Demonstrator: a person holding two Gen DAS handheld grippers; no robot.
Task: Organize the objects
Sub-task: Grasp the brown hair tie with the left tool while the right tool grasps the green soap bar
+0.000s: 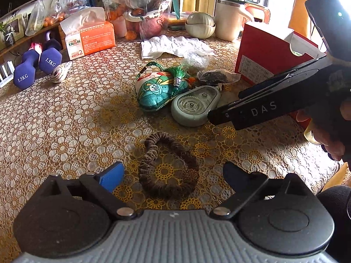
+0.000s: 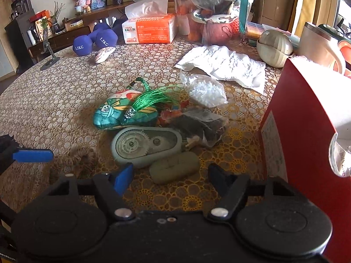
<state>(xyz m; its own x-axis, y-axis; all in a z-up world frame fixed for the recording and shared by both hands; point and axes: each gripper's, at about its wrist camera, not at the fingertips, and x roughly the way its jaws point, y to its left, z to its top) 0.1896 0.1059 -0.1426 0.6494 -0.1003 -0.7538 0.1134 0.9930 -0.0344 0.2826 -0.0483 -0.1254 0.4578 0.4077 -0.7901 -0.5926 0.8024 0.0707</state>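
While jaws gape, left tool [image 1: 173, 175] over ruffled brown scrunchie [image 1: 167, 164], lace tablecloth [image 1: 65, 120]

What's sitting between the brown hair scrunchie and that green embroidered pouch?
Only bare tablecloth separates the scrunchie from the pouch, in the left wrist view.

Each camera sits just behind its own tool and looks forward and steeply down along the fingers at the surface [image 1: 65, 109], from close above. The left view has the scrunchie [image 1: 169, 166] between its fingers and sees the right tool [image 1: 210, 116] entering from the right. The right view looks from further right. Both share the tape dispenser [image 2: 144, 146], pouch [image 2: 122, 114], tissue pack [image 1: 90, 39], dumbbells [image 2: 94, 39] and red box [image 1: 267, 52].
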